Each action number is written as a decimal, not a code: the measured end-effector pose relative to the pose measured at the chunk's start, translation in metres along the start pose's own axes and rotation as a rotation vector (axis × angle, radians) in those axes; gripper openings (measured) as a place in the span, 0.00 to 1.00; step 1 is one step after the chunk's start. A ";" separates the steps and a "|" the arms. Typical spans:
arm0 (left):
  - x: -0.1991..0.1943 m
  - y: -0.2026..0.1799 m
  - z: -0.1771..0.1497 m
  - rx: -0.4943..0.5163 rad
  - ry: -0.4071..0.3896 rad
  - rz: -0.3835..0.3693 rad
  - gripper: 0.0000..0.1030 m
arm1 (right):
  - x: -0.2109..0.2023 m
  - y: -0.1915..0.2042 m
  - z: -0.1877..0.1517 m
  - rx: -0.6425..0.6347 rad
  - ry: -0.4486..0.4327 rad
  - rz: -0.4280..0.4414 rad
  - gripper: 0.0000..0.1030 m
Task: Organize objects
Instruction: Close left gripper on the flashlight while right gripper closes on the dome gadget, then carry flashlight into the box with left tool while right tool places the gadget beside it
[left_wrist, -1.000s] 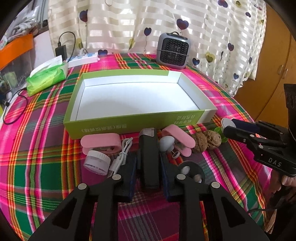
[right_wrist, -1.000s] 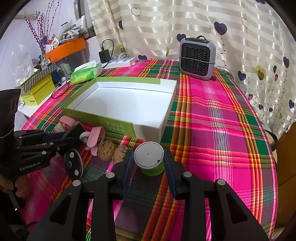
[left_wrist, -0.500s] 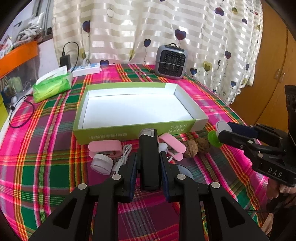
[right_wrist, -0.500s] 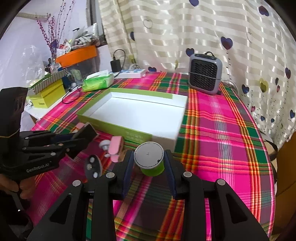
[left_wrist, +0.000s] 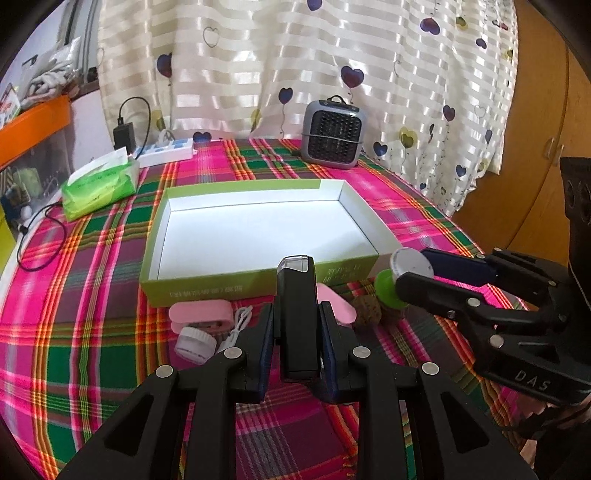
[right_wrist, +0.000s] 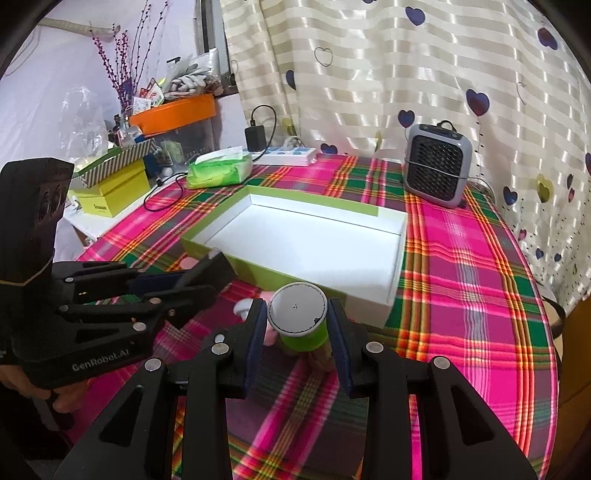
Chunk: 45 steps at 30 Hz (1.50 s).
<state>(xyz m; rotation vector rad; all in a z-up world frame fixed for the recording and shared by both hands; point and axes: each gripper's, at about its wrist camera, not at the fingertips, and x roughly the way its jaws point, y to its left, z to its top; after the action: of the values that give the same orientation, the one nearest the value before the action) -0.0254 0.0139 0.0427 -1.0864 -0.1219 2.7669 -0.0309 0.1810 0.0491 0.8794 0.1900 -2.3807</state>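
Note:
My left gripper is shut on a slim black device with a clear tip, held above the plaid table just short of the green box. My right gripper is shut on a green tub with a white lid, lifted near the box's near right corner. From the left wrist view that tub sits in the right gripper at the right. The box interior is white and bare. On the cloth lie a pink case, a white jar, a white cable and two walnuts.
A grey fan heater stands behind the box. A green tissue pack, a power strip and a black charger lie at the back left. Yellow and orange boxes crowd a side shelf. A wooden cupboard stands right.
Both grippers have risen with their loads and the table objects now look smaller and lower. The right gripper drifted left toward the box's near corner, and the walnuts slid under it.

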 end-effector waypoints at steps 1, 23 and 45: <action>0.000 -0.001 0.001 0.001 -0.001 0.001 0.21 | 0.001 0.001 0.001 -0.003 -0.002 0.004 0.34; 0.016 0.005 0.038 0.023 -0.026 0.056 0.21 | 0.027 0.001 0.038 -0.023 -0.025 0.024 0.34; 0.081 0.033 0.067 0.021 0.049 0.059 0.21 | 0.095 -0.035 0.056 0.048 0.063 0.052 0.34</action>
<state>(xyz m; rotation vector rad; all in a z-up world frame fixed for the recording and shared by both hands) -0.1336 -0.0041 0.0326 -1.1695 -0.0554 2.7845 -0.1403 0.1461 0.0300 0.9705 0.1335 -2.3197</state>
